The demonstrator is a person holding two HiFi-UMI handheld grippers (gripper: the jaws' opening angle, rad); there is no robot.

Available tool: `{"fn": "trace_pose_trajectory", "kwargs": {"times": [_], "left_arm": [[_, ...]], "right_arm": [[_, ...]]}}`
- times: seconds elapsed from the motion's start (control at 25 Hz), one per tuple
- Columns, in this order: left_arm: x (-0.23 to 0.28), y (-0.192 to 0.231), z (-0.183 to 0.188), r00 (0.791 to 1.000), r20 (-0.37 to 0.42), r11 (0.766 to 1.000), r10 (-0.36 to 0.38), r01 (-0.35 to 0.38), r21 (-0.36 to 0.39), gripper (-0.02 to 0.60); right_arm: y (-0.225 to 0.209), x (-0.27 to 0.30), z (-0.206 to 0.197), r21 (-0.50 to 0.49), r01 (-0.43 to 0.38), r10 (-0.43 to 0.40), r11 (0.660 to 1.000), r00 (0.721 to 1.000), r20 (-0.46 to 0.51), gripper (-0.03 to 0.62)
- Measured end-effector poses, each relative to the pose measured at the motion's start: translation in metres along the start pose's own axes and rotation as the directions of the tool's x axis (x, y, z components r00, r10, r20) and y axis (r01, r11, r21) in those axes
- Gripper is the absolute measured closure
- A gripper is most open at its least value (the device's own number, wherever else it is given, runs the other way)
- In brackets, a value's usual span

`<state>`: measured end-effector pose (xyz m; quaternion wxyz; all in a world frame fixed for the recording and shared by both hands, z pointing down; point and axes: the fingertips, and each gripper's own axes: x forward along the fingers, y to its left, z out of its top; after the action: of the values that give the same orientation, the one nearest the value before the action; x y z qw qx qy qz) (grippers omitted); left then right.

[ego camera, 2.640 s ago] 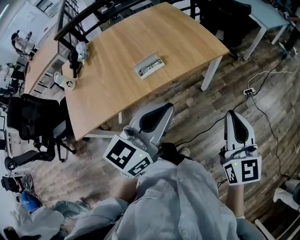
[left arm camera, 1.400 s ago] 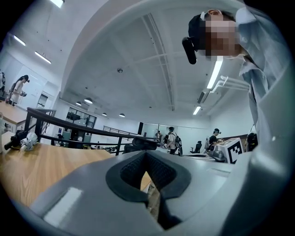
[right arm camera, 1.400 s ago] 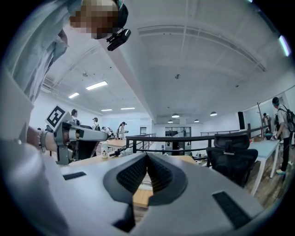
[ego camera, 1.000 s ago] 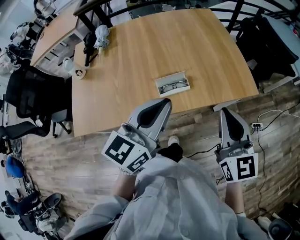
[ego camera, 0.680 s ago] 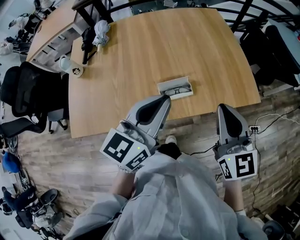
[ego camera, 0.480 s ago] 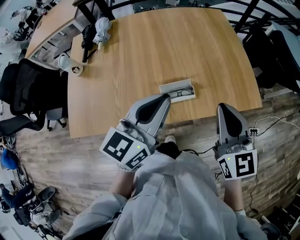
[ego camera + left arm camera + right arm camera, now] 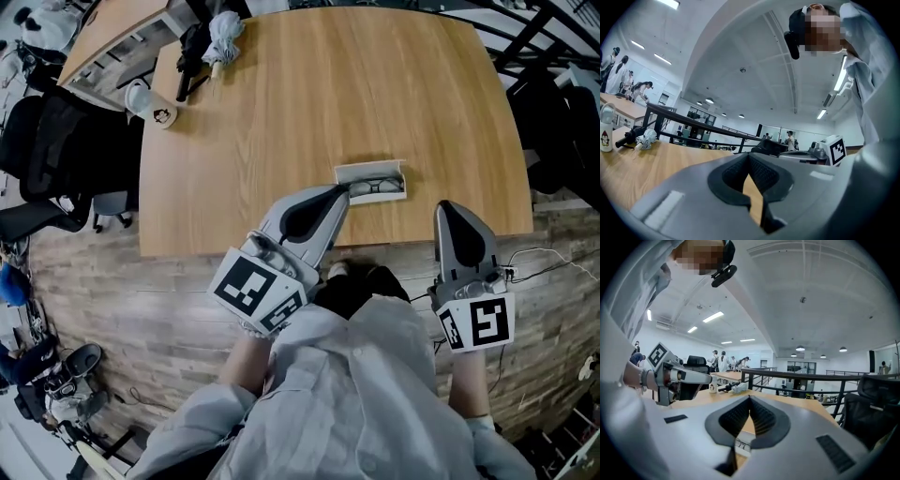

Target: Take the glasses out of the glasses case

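Glasses case (image 7: 370, 167) open near the tabletop's (image 7: 328, 94) near edge, glasses (image 7: 377, 187) inside; left gripper (image 7: 339, 193) just beside it, right gripper (image 7: 451, 207) further right; both jaws closed together, holding nothing

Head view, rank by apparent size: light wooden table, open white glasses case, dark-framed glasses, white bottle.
1. light wooden table
2. open white glasses case
3. dark-framed glasses and white bottle: look alike; the bottle is farther, so unranked.
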<state>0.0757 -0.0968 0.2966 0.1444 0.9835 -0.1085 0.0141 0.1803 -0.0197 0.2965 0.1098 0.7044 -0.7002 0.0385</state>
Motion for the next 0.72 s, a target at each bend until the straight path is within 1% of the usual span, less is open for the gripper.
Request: {"fn": "trace_pose_trajectory", "kwargs": {"times": [0.16, 0.36, 0.6, 0.72], "left_arm": [[-0.001, 0.002, -0.004, 1.000, -0.008, 1.000, 0.030, -0.030, 0.001, 0.577], [0.001, 0.003, -0.004, 0.996, -0.008, 0.996, 0.088, -0.088, 0.004, 0.577], [0.006, 0.006, -0.007, 0.990, -0.007, 0.990, 0.141, -0.141, -0.023, 0.577], [0.007, 0.006, -0.005, 0.986, 0.000, 0.986, 0.166, -0.166, -0.027, 0.577]], "right_arm": [[0.002, 0.011, -0.008, -0.021, -0.057, 0.057, 0.998, 0.998, -0.016, 0.592], [0.004, 0.025, -0.022, -0.046, -0.169, 0.167, 0.985, 0.985, -0.049, 0.592], [0.000, 0.045, -0.042, -0.138, -0.258, 0.242, 0.956, 0.963, -0.121, 0.592], [0.001, 0.057, -0.053, -0.183, -0.323, 0.294, 0.929, 0.941, -0.168, 0.592]]}}
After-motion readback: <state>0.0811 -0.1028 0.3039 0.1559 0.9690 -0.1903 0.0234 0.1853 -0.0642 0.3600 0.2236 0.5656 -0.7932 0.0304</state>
